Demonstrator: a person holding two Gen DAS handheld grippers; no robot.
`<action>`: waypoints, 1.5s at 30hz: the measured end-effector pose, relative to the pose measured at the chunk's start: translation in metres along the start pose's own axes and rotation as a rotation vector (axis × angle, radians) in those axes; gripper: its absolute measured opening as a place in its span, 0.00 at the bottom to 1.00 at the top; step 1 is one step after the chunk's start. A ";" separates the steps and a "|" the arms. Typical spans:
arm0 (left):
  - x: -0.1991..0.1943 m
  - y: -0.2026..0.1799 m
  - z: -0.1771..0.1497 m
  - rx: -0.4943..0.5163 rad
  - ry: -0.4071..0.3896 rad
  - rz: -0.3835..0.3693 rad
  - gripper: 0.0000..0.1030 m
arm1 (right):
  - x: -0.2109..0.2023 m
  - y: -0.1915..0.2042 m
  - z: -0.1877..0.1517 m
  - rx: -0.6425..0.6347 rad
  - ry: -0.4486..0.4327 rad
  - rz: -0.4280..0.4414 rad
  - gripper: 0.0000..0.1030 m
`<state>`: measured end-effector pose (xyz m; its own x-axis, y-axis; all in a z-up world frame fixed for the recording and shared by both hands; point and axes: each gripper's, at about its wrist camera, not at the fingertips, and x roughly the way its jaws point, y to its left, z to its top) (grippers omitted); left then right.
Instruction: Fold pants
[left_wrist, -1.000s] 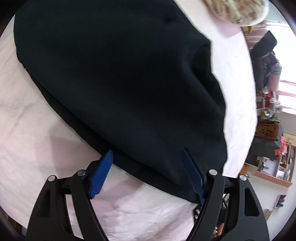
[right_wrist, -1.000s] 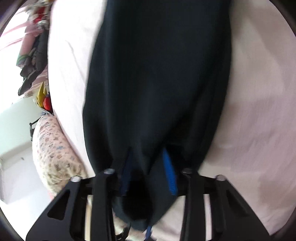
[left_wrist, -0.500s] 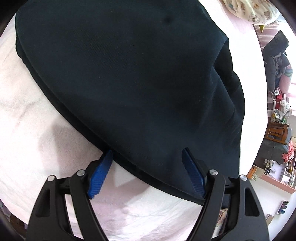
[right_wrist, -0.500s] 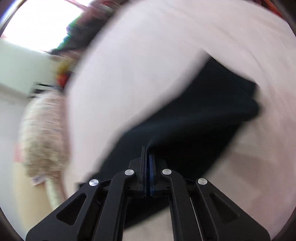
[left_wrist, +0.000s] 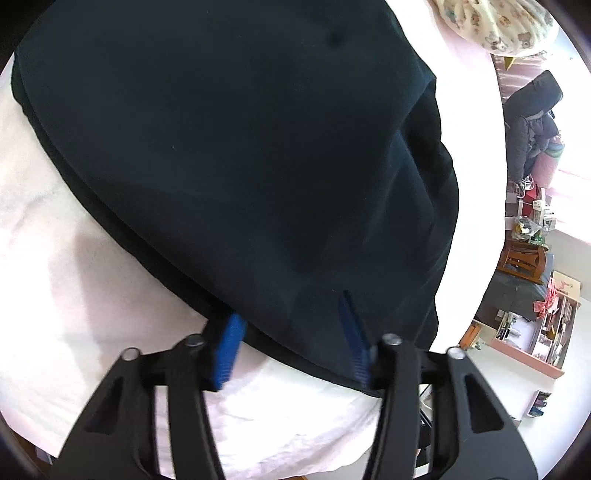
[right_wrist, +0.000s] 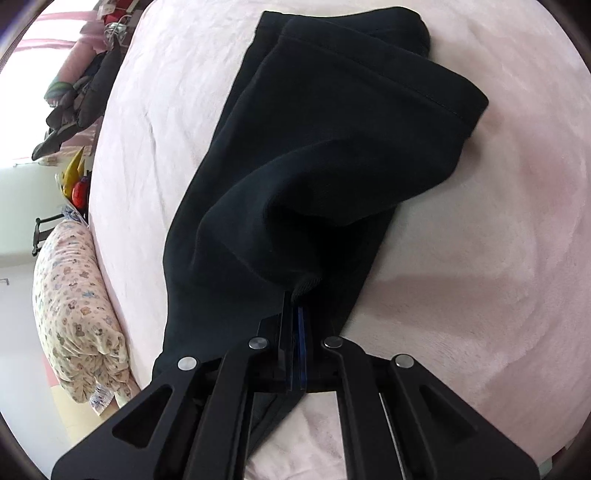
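- Since half a second earlier, the left gripper (left_wrist: 291, 341) had narrowed its spread and pushed in, so its blue pads (left_wrist: 227, 350) sat at the pants' (left_wrist: 240, 147) near hem instead of short of it; the right one's view had swung round and lost its blur.
- Left tongs were partly spread, one pad under the cloth edge at 7 o'clock, the other on top at 5 o'clock. Straddling the fabric, not pinching it yet, as far as I could tell.
- Right gripper (right_wrist: 293, 325) had its tongs pressed together on a bunched bit of the pants at 6 o'clock, lifting a soft hump of cloth.
- Pants lay on the pink bedsheet (right_wrist: 480, 240), stretching away toward 12 o'clock, with the stitched hem at 1 o'clock.
- Handling guess: thick knit, floppy and light, not slippery. It'll sag and bunch, so grab at a hem or corner through both layers, not mid-panel.
- Farther off, a printed pillow (right_wrist: 74, 306) at 8 o'clock beside the bed, and cluttered shelves (left_wrist: 546, 328) at 3 o'clock in the left view.
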<state>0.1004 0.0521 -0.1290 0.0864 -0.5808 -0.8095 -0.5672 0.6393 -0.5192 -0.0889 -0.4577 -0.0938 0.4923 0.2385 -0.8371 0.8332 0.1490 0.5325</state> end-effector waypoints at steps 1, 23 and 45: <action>0.002 0.002 0.001 -0.011 0.002 0.004 0.38 | -0.001 -0.001 -0.001 0.003 0.000 0.001 0.02; -0.009 0.021 -0.006 -0.055 -0.056 0.107 0.51 | -0.007 0.004 -0.001 -0.132 0.112 -0.025 0.41; 0.022 -0.040 -0.073 0.244 0.037 0.199 0.74 | -0.078 -0.024 0.087 -0.140 -0.156 -0.075 0.07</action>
<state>0.0650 -0.0234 -0.1058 -0.0395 -0.4471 -0.8936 -0.3565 0.8417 -0.4054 -0.1252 -0.5636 -0.0524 0.4719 0.0715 -0.8787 0.8316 0.2948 0.4706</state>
